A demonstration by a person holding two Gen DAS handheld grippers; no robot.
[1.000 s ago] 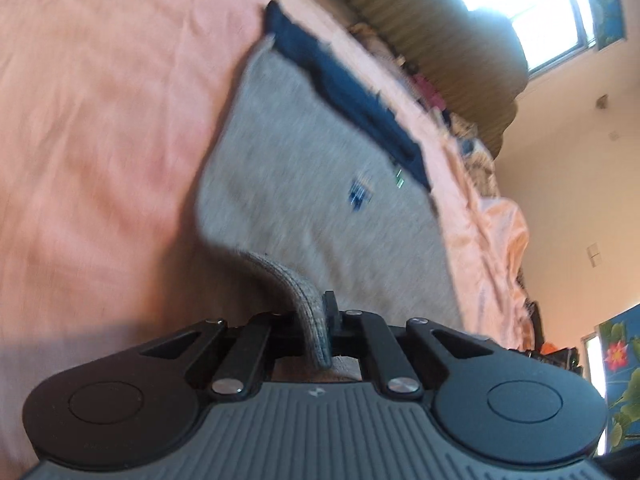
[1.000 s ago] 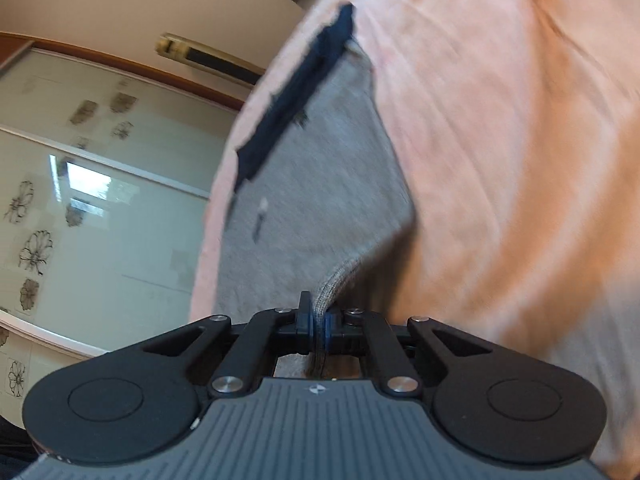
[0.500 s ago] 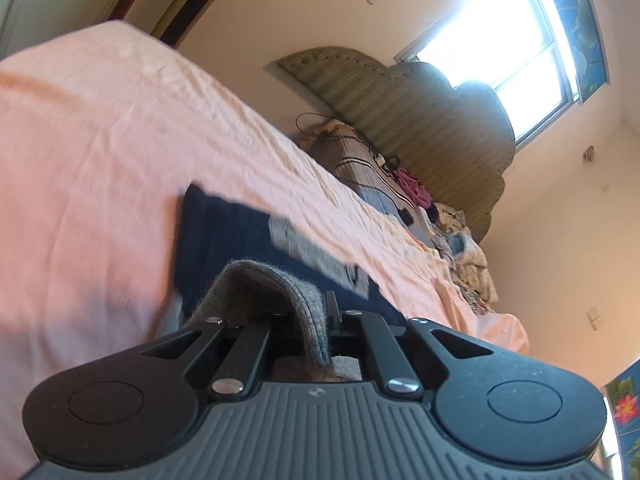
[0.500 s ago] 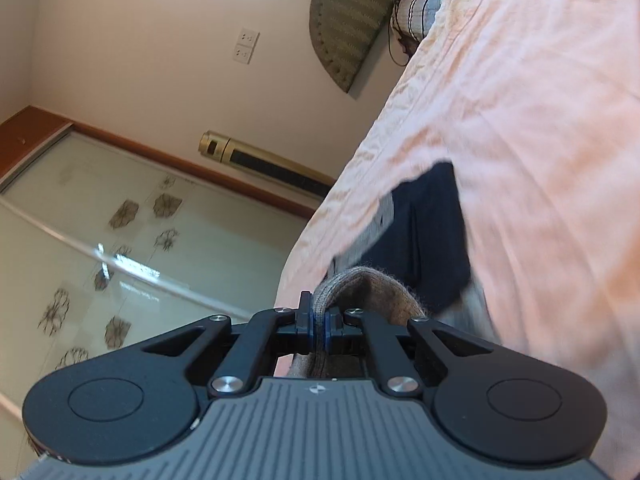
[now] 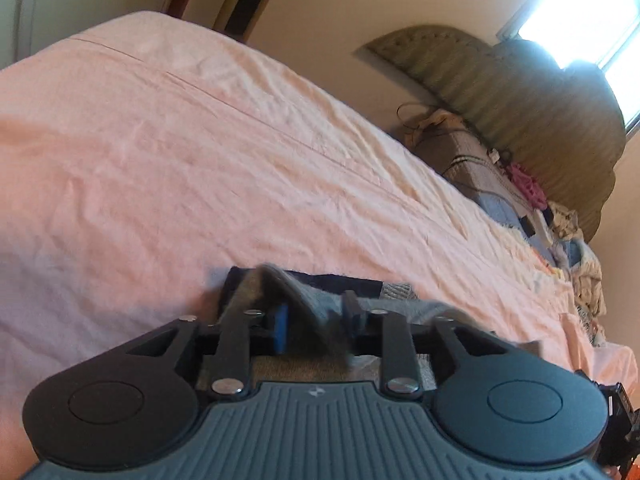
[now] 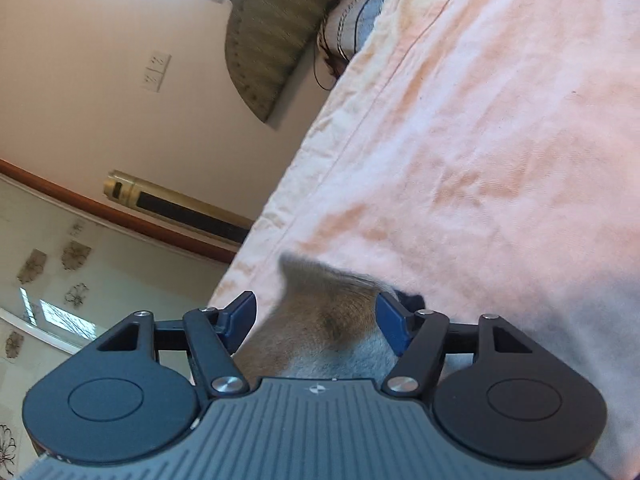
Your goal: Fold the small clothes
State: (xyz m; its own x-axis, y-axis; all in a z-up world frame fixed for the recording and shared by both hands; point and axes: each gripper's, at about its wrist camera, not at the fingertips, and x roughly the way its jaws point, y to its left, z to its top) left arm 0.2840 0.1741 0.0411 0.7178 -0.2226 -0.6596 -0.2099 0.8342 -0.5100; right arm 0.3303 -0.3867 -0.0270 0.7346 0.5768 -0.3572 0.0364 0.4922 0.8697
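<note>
A small grey knit garment with a navy band (image 5: 352, 282) lies on the pink bed sheet (image 5: 200, 152). In the left wrist view, a raised fold of the grey garment (image 5: 308, 300) stands between the jaws of my left gripper (image 5: 316, 314). Those jaws are opening, and the blue pad (image 5: 280, 322) is off the cloth. In the right wrist view, a corner of the grey garment (image 6: 320, 312) sits loose between the wide, still opening jaws of my right gripper (image 6: 316, 318). Neither of its blue pads (image 6: 390, 320) presses on the cloth.
A green padded headboard (image 5: 520, 92) stands at the far end of the bed, with pillows and a pile of loose clothes (image 5: 560, 224) in front of it. The bed's edge (image 6: 280, 216) runs beside a wall with a standing unit (image 6: 172, 204) and flowered glass doors (image 6: 60, 280).
Both grippers carried the grey garment's near edge forward over onto the navy-banded far edge. Their jaws, shut on the cloth before, have come apart and let it go.
</note>
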